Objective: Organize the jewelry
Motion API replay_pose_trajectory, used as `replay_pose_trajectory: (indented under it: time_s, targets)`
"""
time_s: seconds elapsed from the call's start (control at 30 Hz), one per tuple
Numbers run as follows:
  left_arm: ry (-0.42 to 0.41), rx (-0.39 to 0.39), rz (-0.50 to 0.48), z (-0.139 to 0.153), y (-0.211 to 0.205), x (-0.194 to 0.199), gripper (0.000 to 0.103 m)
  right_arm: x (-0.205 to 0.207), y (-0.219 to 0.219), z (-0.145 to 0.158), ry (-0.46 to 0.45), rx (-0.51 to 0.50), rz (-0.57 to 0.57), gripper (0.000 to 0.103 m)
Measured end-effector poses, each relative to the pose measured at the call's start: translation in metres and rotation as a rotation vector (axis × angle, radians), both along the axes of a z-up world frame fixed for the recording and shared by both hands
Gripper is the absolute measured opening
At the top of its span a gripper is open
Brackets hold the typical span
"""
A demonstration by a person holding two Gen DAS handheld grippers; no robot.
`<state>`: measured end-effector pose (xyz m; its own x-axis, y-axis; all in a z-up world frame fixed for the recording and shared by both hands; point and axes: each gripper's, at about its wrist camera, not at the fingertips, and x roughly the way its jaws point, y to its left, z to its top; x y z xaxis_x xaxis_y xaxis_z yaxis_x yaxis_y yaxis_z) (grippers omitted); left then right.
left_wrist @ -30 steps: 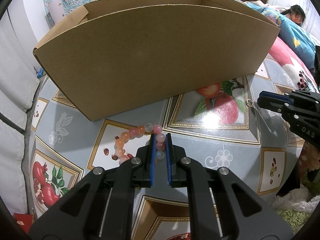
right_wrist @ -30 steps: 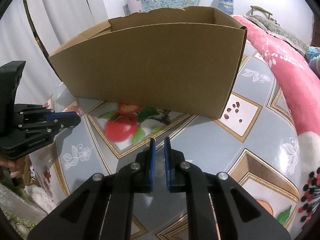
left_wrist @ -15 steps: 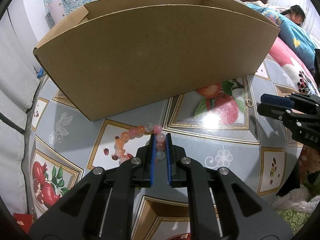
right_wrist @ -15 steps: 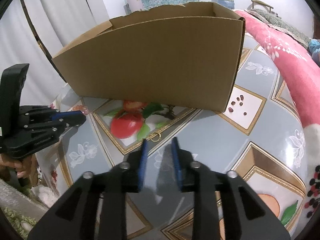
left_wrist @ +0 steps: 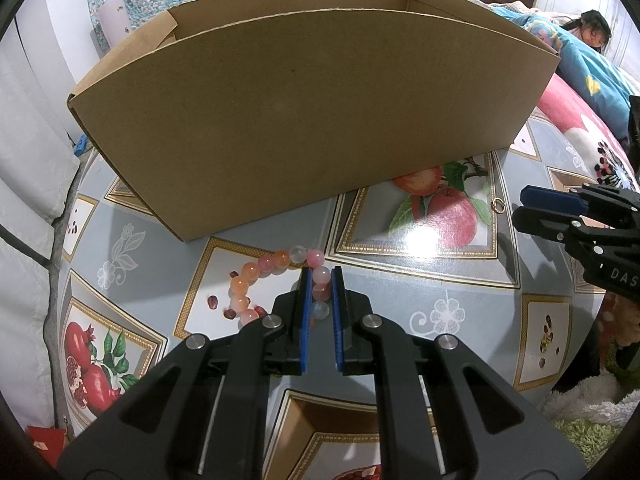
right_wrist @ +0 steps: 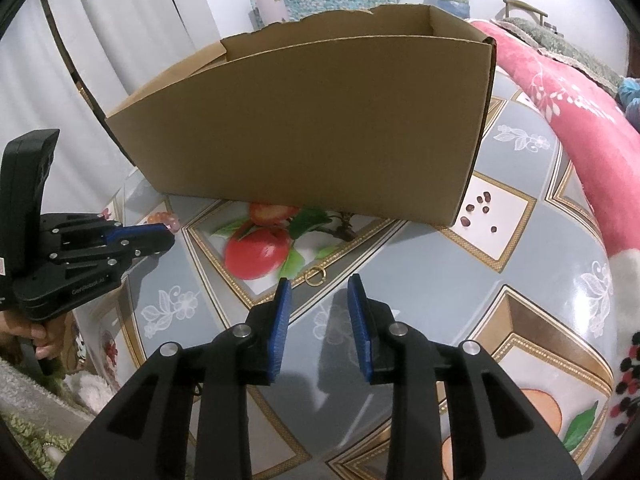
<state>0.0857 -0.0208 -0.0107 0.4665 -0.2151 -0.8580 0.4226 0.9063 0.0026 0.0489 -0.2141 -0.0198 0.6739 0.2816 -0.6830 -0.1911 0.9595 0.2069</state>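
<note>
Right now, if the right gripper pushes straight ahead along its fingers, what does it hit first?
Probably the small gold ring on the tablecloth, just ahead of the open right gripper and slightly left of centre. Depth is unclear; the cardboard box stands farther back.

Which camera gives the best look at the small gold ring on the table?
The right wrist view: the small gold ring lies unobstructed just ahead of the open right gripper. In the left wrist view it is tiny, far right beside the printed apple.

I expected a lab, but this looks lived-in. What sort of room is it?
Probably a bedroom in a home: a bed with a pink blanket, white curtains, and a table under a fruit-print cloth bearing a cardboard box.
</note>
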Motion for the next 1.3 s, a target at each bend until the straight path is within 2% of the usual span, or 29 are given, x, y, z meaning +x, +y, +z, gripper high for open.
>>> replay_pose_trajectory:
  time_s: [1.3]
  targets:
    - [-0.002, 0.001, 0.001, -0.0001, -0.0002, -0.0006, 0.009, -0.0019, -0.0063, 0.0, -0.009, 0.016, -0.009, 0.029]
